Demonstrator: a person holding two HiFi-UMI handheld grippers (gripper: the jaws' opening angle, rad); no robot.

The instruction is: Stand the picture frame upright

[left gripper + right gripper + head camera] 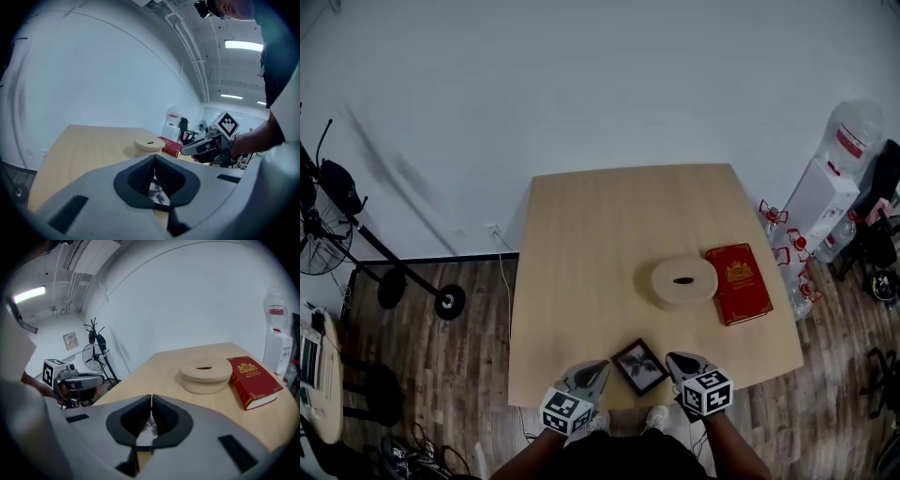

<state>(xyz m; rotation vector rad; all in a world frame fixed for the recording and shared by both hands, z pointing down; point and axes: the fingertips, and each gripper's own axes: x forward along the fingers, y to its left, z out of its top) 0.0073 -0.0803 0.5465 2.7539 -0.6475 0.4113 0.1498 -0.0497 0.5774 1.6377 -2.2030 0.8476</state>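
Head view, looking steeply down on a pale wooden counter (600,244). Small dark picture frame (639,366) lying flat near the front edge, turned cornerwise, print facing up. Left tongs (598,368) just beside the frame's left corner, right tongs (677,360) just beside its right corner, frame between the two tips; contact with either not discernible. Left gripper view: left tongs (154,159) clenched tip to tip with nothing gripped, a piece of the frame (158,193) visible on the counter through the gap below the closed pads, right tongs (184,151) off to the right. Right gripper view: right tongs (151,399) likewise clenched and empty, frame (147,430) glimpsed below the pads, left tongs (100,379) off to the left. Farther back on the counter, a round beige box (683,281) with a dark slot in its top and, just beside it on the right, a red book (738,283) lying flat. On the floor at right, a white water dispenser (827,183); at left, a standing fan (319,239).
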